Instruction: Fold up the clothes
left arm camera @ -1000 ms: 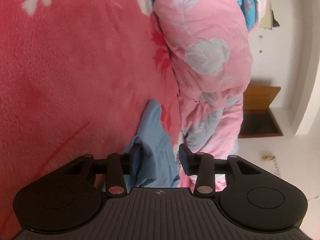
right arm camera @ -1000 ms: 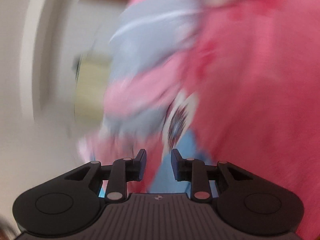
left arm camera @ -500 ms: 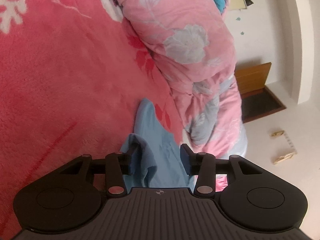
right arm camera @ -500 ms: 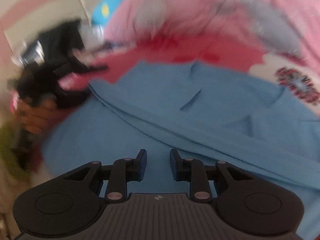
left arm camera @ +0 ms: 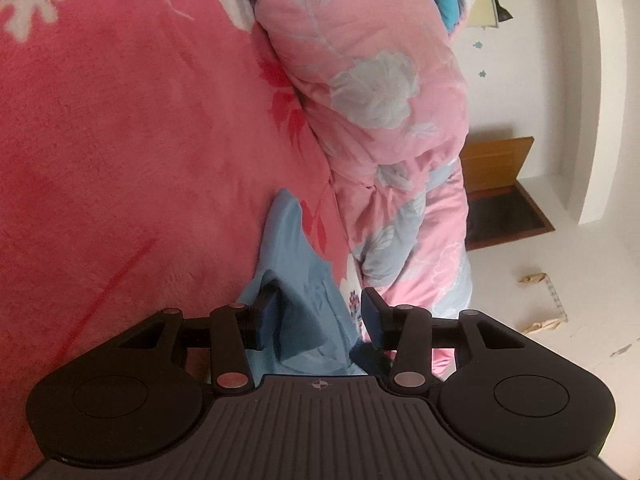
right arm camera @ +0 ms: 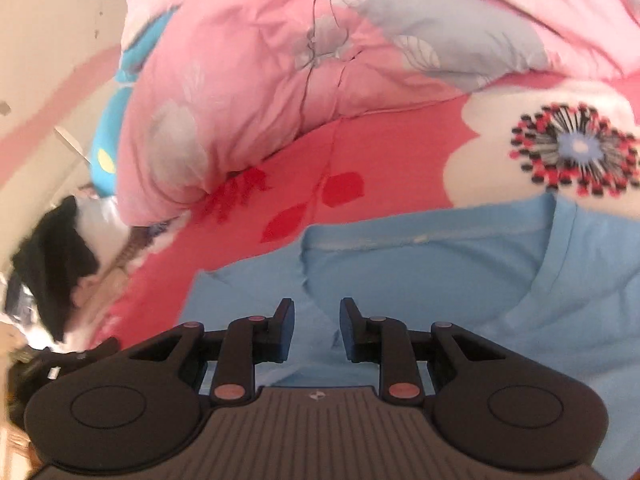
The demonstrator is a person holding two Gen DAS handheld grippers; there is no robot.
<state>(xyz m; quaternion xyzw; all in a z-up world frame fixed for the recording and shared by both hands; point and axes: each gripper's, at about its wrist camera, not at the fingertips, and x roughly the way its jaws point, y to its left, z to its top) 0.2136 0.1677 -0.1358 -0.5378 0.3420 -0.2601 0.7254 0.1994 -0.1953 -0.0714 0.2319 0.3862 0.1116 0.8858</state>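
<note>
Left fingers (left arm camera: pixel 269 312) apart, just widened, shirt (left arm camera: pixel 298 280) fold between | right fingers (right arm camera: pixel 283 330) narrow, empty, above shirt edge

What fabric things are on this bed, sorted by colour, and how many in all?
Light blue: 1, the shirt
Coral red with flowers: 1, the blanket
Pale pink with grey flowers: 1, the quilt
Total: 3

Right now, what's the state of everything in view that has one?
blue shirt, lying creased on the red blanket
left gripper, open, blue shirt fabric loose between the fingers
right gripper, open, empty, over the blue shirt
pink quilt, bunched up beside the blue shirt
</note>
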